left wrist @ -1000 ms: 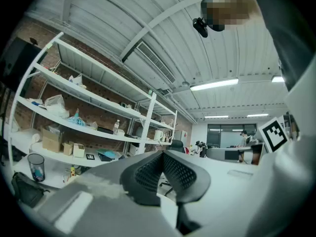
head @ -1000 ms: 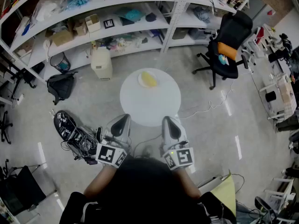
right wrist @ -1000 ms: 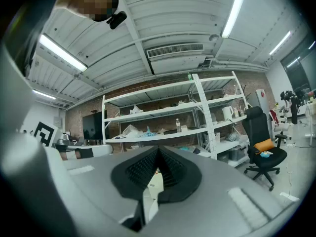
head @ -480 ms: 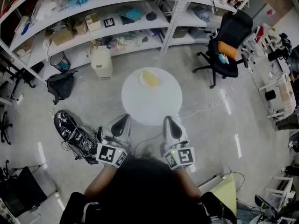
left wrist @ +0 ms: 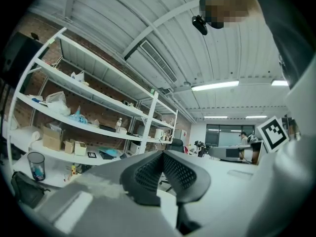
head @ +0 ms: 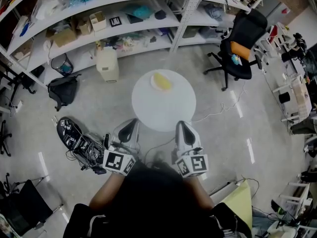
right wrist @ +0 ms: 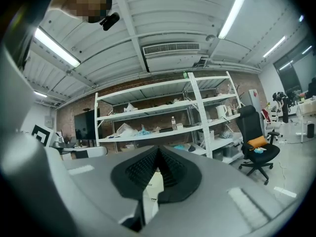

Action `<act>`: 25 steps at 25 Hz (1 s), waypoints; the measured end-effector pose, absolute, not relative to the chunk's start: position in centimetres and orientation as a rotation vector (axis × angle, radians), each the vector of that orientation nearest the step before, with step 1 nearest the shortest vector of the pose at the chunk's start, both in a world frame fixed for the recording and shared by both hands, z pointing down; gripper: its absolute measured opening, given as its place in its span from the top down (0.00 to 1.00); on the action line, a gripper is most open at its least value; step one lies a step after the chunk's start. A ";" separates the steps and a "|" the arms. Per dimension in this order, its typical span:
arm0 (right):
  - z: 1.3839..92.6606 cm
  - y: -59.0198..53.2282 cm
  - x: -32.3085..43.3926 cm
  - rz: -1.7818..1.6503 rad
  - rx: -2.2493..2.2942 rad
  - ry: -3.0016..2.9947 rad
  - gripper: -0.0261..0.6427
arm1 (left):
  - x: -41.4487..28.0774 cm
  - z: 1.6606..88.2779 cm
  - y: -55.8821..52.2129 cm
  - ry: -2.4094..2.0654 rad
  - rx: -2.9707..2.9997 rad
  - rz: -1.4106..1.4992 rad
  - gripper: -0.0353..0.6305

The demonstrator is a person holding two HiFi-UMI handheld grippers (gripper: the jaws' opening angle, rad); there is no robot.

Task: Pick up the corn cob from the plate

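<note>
**A:** Progress on the pick-up?

**B:** None to log yet. Corn cob (head: 161, 81) lying on the plate (head: 153, 85), at the far side of the round white worktop (head: 163, 110). Untouched, by the look of it.

**A:** Left gripper (head: 132, 124)?

**B:** Held level at the near edge of the worktop, well apart from the cob. Pads pressed together, nothing between them.

**A:** Right gripper (head: 182, 125)?

**B:** Much the same. Level, alongside the left one at the near edge, pads closed tight on nothing.

**A:** Done so far, then?

**B:** Judging from the layout, only the approach to the worktop. No reach, no opening, no contact.

**A:** Left to do?

**B:** Nearly everything. Reach across the worktop, spread the pads of one gripper, close them around the cob, lift it clear of the plate. Bare worktop between grippers and plate, so probably no obstacle on the way.

**A:** Worth flagging?

**B:** Cob rounded and resting loose on the plate; likely to roll if nudged before the pads close.
</note>
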State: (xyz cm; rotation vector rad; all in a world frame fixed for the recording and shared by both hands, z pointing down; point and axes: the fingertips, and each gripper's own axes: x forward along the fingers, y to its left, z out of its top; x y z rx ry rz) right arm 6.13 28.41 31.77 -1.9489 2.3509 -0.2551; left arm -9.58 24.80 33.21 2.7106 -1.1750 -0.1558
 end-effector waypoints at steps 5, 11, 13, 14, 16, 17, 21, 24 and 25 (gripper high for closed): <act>31.7 28.1 4.4 -0.248 -1.987 2.320 0.95 | -11.1 33.7 24.7 -1.114 2.727 -0.157 0.94; 31.6 28.5 3.2 -0.239 -2.018 2.300 0.95 | -12.6 34.0 24.7 -1.104 2.715 -0.167 0.94; 31.5 28.5 3.1 -0.237 -2.021 2.298 0.95 | -12.8 33.9 24.6 -1.105 2.712 -0.177 0.94; 31.5 28.4 3.1 -0.236 -2.021 2.297 0.95 | -12.8 33.8 24.5 -1.105 2.712 -0.181 0.94; 31.6 28.0 3.1 -0.233 -2.022 2.298 0.95 | -12.9 33.8 24.1 -1.106 2.712 -0.187 0.94; 31.7 27.7 3.0 -0.231 -2.022 2.302 0.95 | -12.9 33.8 23.9 -1.109 2.710 -0.189 0.95; 32.0 26.4 3.2 -0.231 -2.017 2.316 0.95 | -12.7 34.0 22.7 -1.118 2.704 -0.193 0.94; 32.3 25.0 3.7 -0.245 -2.014 2.310 0.95 | -12.2 34.2 21.4 -1.120 2.704 -0.187 0.94; 32.4 24.5 3.8 -0.247 -2.013 2.311 0.95 | -12.1 34.3 20.8 -1.121 2.703 -0.185 0.94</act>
